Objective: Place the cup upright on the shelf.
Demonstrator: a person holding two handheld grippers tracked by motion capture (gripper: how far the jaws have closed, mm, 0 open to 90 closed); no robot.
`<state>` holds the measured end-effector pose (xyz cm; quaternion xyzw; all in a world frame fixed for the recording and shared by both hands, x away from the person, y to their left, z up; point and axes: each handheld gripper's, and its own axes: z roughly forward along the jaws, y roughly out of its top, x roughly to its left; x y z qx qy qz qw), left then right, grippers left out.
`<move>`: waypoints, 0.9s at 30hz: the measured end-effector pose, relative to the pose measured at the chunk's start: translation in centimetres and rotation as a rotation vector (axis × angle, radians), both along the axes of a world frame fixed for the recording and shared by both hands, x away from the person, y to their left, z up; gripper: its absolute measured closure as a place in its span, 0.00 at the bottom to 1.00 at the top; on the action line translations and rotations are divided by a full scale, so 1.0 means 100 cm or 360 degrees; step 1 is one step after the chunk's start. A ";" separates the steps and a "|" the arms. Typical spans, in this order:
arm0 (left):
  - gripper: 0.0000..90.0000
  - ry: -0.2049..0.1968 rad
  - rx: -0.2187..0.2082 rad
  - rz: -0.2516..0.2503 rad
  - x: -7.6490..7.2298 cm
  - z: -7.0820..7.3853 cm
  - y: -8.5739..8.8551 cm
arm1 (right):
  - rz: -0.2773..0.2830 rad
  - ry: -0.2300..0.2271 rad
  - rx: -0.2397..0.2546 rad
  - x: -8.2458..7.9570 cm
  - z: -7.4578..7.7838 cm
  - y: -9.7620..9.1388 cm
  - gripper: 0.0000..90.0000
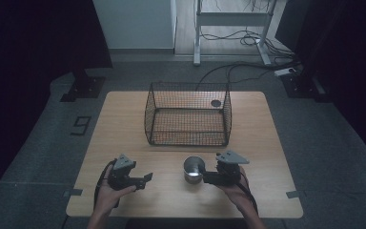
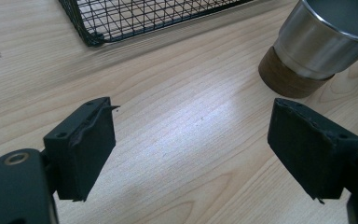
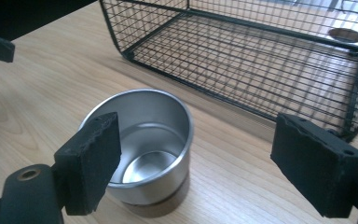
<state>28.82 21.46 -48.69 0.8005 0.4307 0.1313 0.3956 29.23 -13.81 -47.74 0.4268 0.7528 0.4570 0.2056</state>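
Observation:
A shiny steel cup [image 1: 193, 169] with a brown base stands upright and empty on the wooden table [image 1: 124, 124], in front of a black wire basket [image 1: 148, 114]. My right gripper [image 1: 204, 177] sits just right of the cup, open. In the right gripper view its jaws stand wide apart [image 3: 196, 154]; the cup [image 3: 144, 140] sits just beyond the left jaw and no pad presses on it. My left gripper [image 1: 146, 180] is open at the front left, with only bare wood between its jaws [image 2: 191, 140]. The cup [image 2: 321, 42] stands off to its upper right.
The wire basket [image 3: 191, 77] holds a small dark disc [image 1: 216, 103] in its back right corner. A person's hands hold both grippers near the table's front edge. Beyond the table are a desk frame and floor cables [image 1: 238, 38].

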 end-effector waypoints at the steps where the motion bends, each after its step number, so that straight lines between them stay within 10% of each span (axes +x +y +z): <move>1: 0.17 0.0000 -0.0001 0.0000 0.000 0.000 0.000 | 0.0006 0.0001 0.0000 0.000 0.000 0.002 0.17; 27: 0.17 -0.0002 -0.0004 -0.0001 -0.001 0.001 0.002 | 0.0142 0.0041 -0.0096 0.018 -0.009 0.053 0.12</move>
